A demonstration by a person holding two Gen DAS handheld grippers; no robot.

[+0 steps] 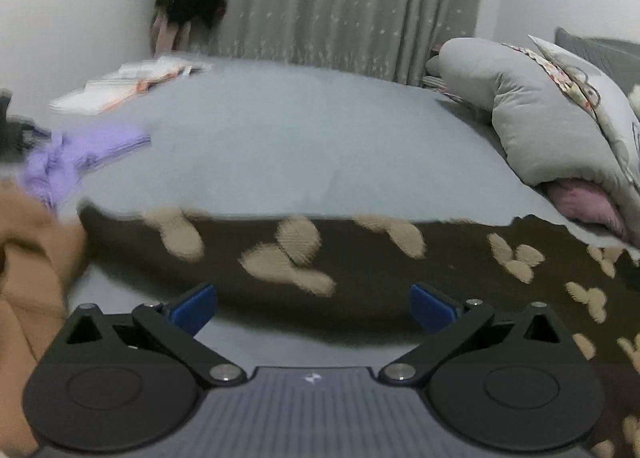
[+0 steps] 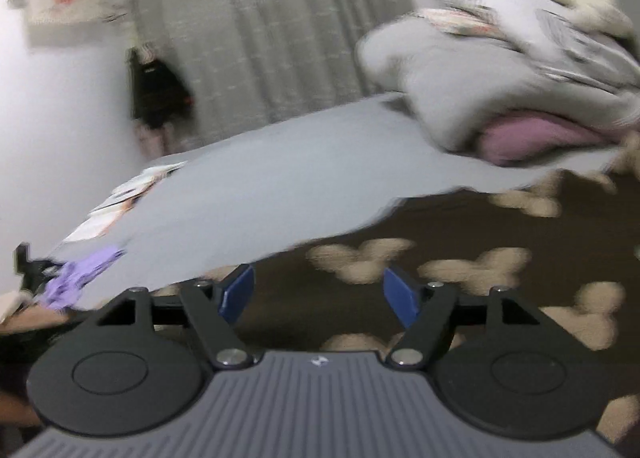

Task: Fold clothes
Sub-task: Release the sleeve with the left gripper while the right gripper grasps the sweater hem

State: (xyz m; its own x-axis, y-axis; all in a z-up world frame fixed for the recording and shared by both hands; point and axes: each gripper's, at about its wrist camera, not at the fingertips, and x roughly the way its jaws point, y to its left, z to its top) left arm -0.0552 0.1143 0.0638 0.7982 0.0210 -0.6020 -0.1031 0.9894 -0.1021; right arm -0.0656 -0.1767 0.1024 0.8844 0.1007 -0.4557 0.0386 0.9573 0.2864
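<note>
Both the left gripper (image 1: 313,308) and right gripper (image 2: 318,294) gape wide and empty over the dark patterned garment (image 1: 360,258), whose far edge borders bare grey bed (image 1: 280,138), purple clothing (image 1: 80,154) beyond its left end.

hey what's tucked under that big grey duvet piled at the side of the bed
A pink cushion or blanket pokes out from under the grey duvet. How far it reaches beneath is covered.
</note>
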